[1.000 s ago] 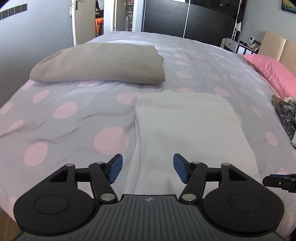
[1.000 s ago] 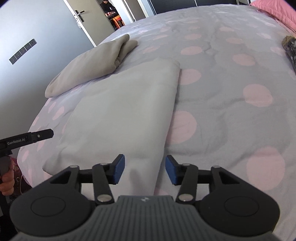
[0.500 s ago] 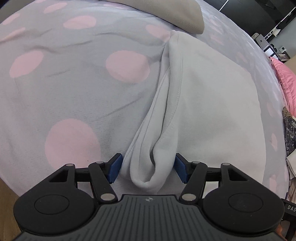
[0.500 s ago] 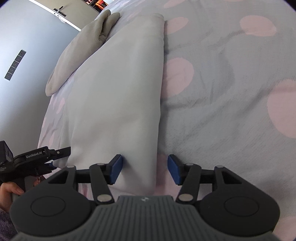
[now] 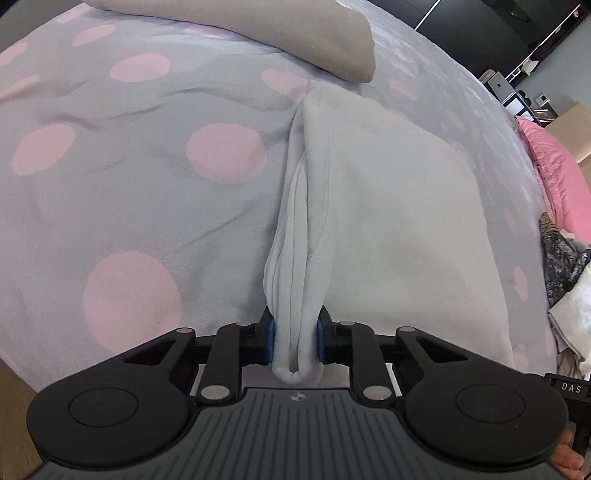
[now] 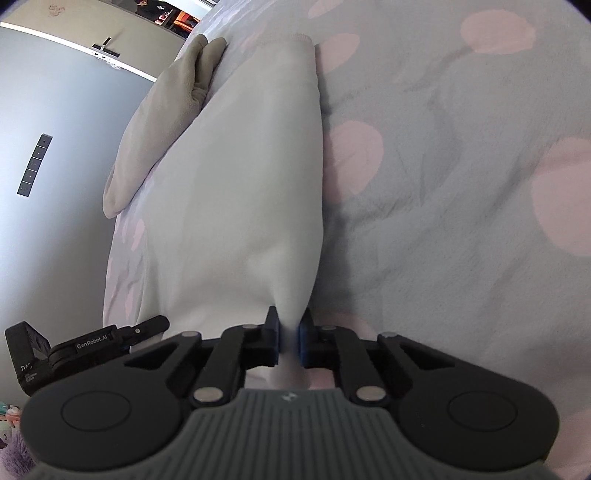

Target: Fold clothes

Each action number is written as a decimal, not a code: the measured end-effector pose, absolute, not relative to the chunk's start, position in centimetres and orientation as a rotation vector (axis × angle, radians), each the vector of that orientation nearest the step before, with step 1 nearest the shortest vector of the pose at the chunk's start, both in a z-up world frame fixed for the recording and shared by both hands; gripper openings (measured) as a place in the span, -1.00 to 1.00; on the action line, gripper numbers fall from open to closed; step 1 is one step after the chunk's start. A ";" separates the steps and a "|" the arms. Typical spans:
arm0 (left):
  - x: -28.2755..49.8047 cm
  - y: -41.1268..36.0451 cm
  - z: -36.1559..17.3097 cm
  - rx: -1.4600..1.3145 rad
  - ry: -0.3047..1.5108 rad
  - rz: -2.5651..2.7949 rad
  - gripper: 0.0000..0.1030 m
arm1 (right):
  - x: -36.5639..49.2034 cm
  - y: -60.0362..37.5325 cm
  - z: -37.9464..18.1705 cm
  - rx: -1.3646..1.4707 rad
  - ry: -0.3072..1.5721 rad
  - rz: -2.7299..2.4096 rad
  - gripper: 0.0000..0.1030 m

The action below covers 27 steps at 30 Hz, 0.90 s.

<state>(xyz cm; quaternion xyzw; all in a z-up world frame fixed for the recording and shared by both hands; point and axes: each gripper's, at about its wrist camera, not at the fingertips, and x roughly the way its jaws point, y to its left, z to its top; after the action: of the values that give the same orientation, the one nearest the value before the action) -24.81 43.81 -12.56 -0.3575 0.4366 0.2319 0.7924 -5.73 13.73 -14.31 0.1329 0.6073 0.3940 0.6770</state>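
**Both near corners of the white garment being pinched on the bed**

On the left, a grey bedspread [image 5: 140, 206] dotted with pink circles is being shown, spread over the bed. The left gripper [image 5: 294, 341] is being closed on the near left corner of a folded white garment [image 5: 399, 229]; several bunched layers of cloth are being squeezed between its blue pads [image 5: 271, 341], and a loop of fabric is hanging out below them. Beyond the garment, a folded beige garment [image 5: 280, 33] is lying on the bedspread, its near edge just beside the white garment's far corner. Further right, a pink pillow [image 5: 557, 177] is being seen at the head of the bed, and a pile of dark patterned and white cloth [image 5: 565, 280] is lying at the frame's edge; what those pieces are cannot be told.

In the right wrist view, the left gripper's black body is being seen at the lower left, beside the white garment's edge. The right gripper [image 6: 290, 339] is being closed on the garment's near right corner, with a thin pinch of cloth caught between its pads [image 6: 303, 341]. The garment is lying flat, stretched away from both grippers.
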 end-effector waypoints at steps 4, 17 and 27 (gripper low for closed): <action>-24.7 41.6 -10.8 -0.781 0.955 0.437 -0.67 | -4.3 12.9 -10.7 0.193 1.350 0.850 -0.80; -25.6 31.9 -11.6 -0.640 1.084 0.346 -0.67 | -5.9 6.9 -9.8 -0.141 1.397 0.799 -0.80; -26.0 31.6 -12.4 -0.603 1.130 0.381 -0.35 | -7.1 7.0 -12.0 -0.272 1.323 0.787 -0.50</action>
<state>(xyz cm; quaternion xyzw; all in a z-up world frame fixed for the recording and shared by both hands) -26.02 31.65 -12.38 -0.2796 0.5241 0.1767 0.7848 -7.09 6.98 -12.00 -0.1225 0.5961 0.3546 0.7099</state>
